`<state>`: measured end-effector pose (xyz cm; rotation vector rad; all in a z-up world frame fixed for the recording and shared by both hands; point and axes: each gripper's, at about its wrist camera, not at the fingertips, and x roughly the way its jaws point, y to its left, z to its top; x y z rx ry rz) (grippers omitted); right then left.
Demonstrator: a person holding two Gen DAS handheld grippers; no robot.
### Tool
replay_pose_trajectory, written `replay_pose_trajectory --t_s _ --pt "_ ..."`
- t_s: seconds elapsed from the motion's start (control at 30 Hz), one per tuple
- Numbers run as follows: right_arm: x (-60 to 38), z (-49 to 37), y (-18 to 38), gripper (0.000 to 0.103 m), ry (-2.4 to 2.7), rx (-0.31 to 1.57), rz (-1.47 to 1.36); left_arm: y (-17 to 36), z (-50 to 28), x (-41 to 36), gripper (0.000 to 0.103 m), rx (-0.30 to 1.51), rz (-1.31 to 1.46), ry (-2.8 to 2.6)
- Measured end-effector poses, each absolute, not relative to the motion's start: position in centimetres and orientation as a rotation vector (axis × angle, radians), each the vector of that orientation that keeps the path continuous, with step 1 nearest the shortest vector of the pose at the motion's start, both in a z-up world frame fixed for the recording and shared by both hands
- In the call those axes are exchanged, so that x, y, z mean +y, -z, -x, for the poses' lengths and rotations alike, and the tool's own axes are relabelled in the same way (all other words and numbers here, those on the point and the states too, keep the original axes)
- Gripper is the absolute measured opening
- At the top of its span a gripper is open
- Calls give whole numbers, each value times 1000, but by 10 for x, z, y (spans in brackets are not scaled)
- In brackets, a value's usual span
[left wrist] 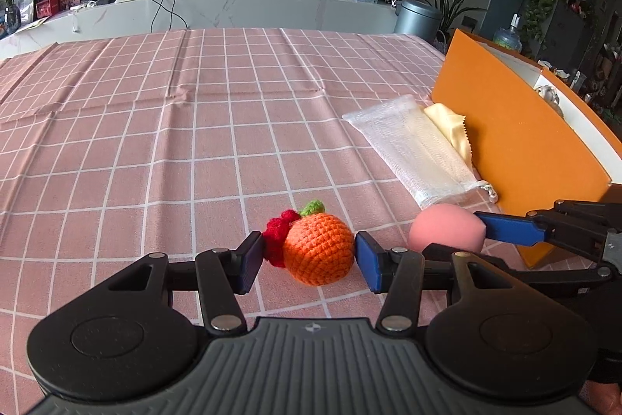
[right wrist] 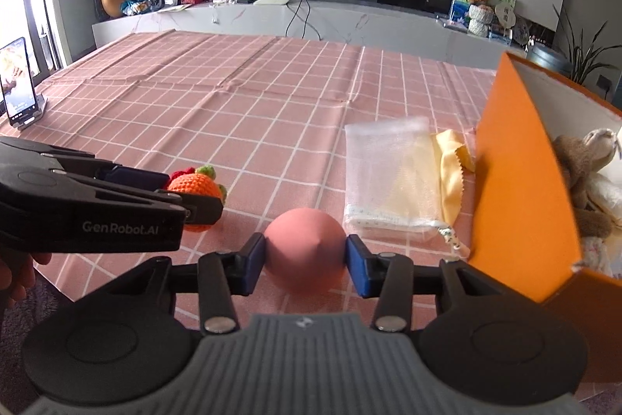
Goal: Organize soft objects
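Crocheted orange fruit, green leaf

On the table, the crocheted fruit sits at lower centre of the left wrist view, between the 2 fingers of the left gripper. To its right lies the sponge ball, between the fingers of the right gripper. Behind the ball, toward the right of the frame, lies the mesh pouch, with a cloth just beside it against the wall of the box. A plush toy lies in the box. A phone stands at the table's left edge.
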<state>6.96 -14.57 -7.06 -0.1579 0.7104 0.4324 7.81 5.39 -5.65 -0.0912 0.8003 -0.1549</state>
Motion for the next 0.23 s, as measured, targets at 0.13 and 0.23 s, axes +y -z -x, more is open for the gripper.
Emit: replay_pose_trajectory --t_s 0.13,0.23 --pt "-154 -60 55 45 -425 656 153 46 -72 50 59 778 98 166" --pt "-162 -55 41 45 -422 616 142 34 -70 42 59 743 88 183"
